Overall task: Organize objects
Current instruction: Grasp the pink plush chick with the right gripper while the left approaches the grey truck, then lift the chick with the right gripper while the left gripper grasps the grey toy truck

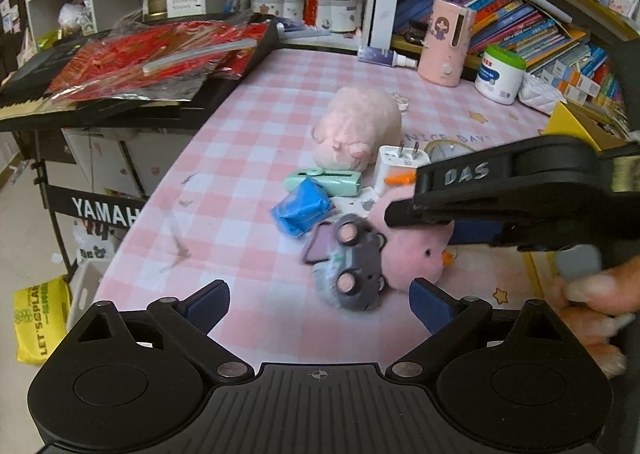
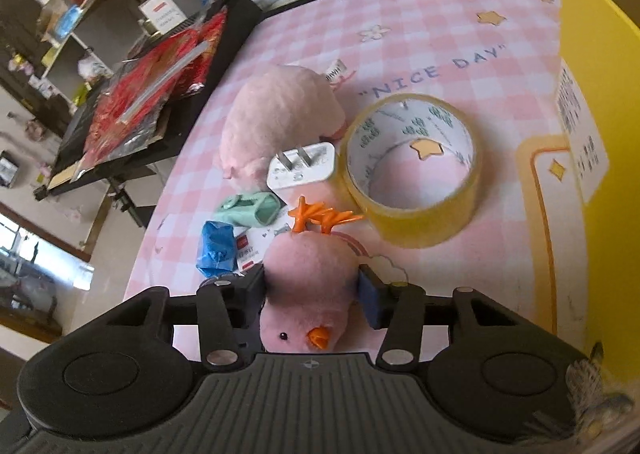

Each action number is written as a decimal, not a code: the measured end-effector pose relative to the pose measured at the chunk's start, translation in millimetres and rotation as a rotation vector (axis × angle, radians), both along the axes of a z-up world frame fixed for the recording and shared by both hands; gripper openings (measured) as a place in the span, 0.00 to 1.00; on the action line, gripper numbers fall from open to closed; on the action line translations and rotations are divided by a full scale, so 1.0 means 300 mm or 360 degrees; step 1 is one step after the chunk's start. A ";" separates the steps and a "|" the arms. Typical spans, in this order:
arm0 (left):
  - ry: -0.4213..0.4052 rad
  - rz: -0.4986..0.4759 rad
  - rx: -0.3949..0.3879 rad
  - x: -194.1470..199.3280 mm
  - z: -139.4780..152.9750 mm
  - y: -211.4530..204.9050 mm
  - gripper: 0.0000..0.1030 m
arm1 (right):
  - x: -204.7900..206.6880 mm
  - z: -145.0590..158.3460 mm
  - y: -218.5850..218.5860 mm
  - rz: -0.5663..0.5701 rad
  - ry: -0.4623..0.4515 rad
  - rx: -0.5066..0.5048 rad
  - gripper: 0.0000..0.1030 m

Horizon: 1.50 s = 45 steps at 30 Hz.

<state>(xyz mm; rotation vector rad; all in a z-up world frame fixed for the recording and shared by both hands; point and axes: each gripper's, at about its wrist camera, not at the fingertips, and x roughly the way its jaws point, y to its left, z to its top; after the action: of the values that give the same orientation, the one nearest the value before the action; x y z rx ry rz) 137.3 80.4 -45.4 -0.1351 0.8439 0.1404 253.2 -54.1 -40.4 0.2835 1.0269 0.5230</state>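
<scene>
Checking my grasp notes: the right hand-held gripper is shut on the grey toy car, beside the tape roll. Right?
Not the car. The right wrist view shows the right hand-held gripper shut on the pink chick plush, beside the tape roll. The grey toy car lies free.

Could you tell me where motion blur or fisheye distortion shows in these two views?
Left wrist view: the grey toy car is smeared by motion blur, and the shelves bow toward the edges. Right wrist view: the pink chick plush in the right gripper is sharp; the shelving at the upper left curves and softens.
</scene>
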 end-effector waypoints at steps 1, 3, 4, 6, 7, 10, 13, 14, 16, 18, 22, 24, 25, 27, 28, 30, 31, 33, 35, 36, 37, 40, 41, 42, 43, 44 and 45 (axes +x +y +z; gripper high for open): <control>0.0005 -0.0006 -0.0004 0.012 -0.005 -0.002 0.93 | -0.002 0.015 -0.007 0.0012 -0.0021 0.0017 0.44; 0.0021 -0.0009 -0.0014 0.036 -0.016 -0.004 0.91 | -0.012 0.057 -0.023 0.0046 -0.0103 0.0043 0.44; 0.0032 -0.0003 -0.0025 0.050 -0.023 -0.002 0.89 | -0.021 0.082 -0.030 0.0062 -0.0168 0.0040 0.44; 0.0059 0.0012 -0.0040 0.077 -0.037 0.000 0.83 | -0.036 0.128 -0.040 0.0068 -0.0296 -0.0002 0.44; 0.0070 0.0011 -0.0046 0.090 -0.044 0.000 0.83 | -0.042 0.147 -0.045 0.0063 -0.0353 -0.0034 0.44; 0.0064 -0.0027 -0.0037 0.118 -0.050 -0.020 0.82 | -0.043 0.172 -0.067 0.0026 -0.0443 -0.0090 0.44; 0.0055 -0.0098 -0.0007 0.143 -0.054 -0.049 0.82 | -0.041 0.178 -0.089 -0.0002 -0.0462 -0.0123 0.44; 0.0055 -0.0116 0.0008 0.151 -0.058 -0.058 0.81 | -0.041 0.178 -0.096 -0.0005 -0.0459 -0.0130 0.44; 0.0066 -0.0144 0.0037 0.167 -0.069 -0.072 0.75 | -0.043 0.176 -0.101 -0.0010 -0.0453 -0.0143 0.44; 0.0086 -0.0144 0.0043 0.182 -0.084 -0.075 0.63 | -0.048 0.174 -0.106 -0.0015 -0.0447 -0.0149 0.44; 0.0101 -0.0142 0.0033 0.189 -0.103 -0.066 0.42 | -0.057 0.175 -0.117 -0.0026 -0.0446 -0.0165 0.44; 0.0102 -0.0159 0.0019 0.184 -0.100 -0.066 0.41 | -0.064 0.174 -0.125 -0.0033 -0.0441 -0.0174 0.44; 0.0096 -0.0158 -0.0009 0.178 -0.095 -0.062 0.41 | -0.067 0.173 -0.127 -0.0037 -0.0439 -0.0179 0.44; 0.0068 -0.0152 -0.0044 0.160 -0.076 -0.053 0.41 | -0.076 0.175 -0.128 -0.0043 -0.0442 -0.0185 0.44; 0.0047 -0.0149 -0.0060 0.147 -0.060 -0.047 0.41 | -0.082 0.178 -0.129 -0.0044 -0.0448 -0.0188 0.44; 0.0007 -0.0132 -0.0103 0.124 -0.026 -0.032 0.41 | -0.093 0.185 -0.131 -0.0044 -0.0463 -0.0191 0.44; -0.0014 -0.0123 -0.0125 0.112 -0.008 -0.023 0.41 | -0.100 0.189 -0.132 -0.0043 -0.0471 -0.0194 0.44; -0.0052 -0.0101 -0.0165 0.082 0.026 -0.003 0.41 | -0.119 0.195 -0.134 -0.0031 -0.0491 -0.0206 0.44; -0.0091 -0.0070 -0.0213 0.045 0.055 0.021 0.41 | -0.142 0.199 -0.138 -0.0019 -0.0506 -0.0222 0.44; -0.0104 -0.0056 -0.0236 0.028 0.064 0.031 0.41 | -0.156 0.199 -0.140 -0.0015 -0.0509 -0.0229 0.44; -0.0115 -0.0041 -0.0257 0.010 0.072 0.043 0.41 | -0.170 0.197 -0.141 -0.0014 -0.0506 -0.0232 0.44; -0.0125 -0.0013 -0.0280 -0.044 0.081 0.061 0.41 | -0.216 0.184 -0.136 -0.0019 -0.0481 -0.0237 0.44; -0.0123 -0.0011 -0.0279 -0.058 0.080 0.064 0.41 | -0.231 0.181 -0.133 -0.0019 -0.0473 -0.0238 0.44; -0.0121 -0.0013 -0.0278 -0.076 0.079 0.065 0.41 | -0.248 0.179 -0.129 -0.0017 -0.0469 -0.0240 0.44; -0.0120 -0.0015 -0.0280 -0.091 0.079 0.067 0.41 | -0.265 0.179 -0.125 -0.0014 -0.0470 -0.0242 0.44; -0.0119 -0.0017 -0.0284 -0.106 0.080 0.069 0.41 | -0.283 0.179 -0.122 -0.0011 -0.0476 -0.0249 0.44; -0.0118 -0.0020 -0.0289 -0.122 0.080 0.070 0.41 | -0.303 0.180 -0.120 -0.0007 -0.0485 -0.0258 0.44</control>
<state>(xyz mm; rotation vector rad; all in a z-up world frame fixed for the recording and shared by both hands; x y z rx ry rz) 100.8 101.5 -21.5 -0.3032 0.7829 0.0464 162.3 -90.0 13.5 0.0587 0.7663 0.4598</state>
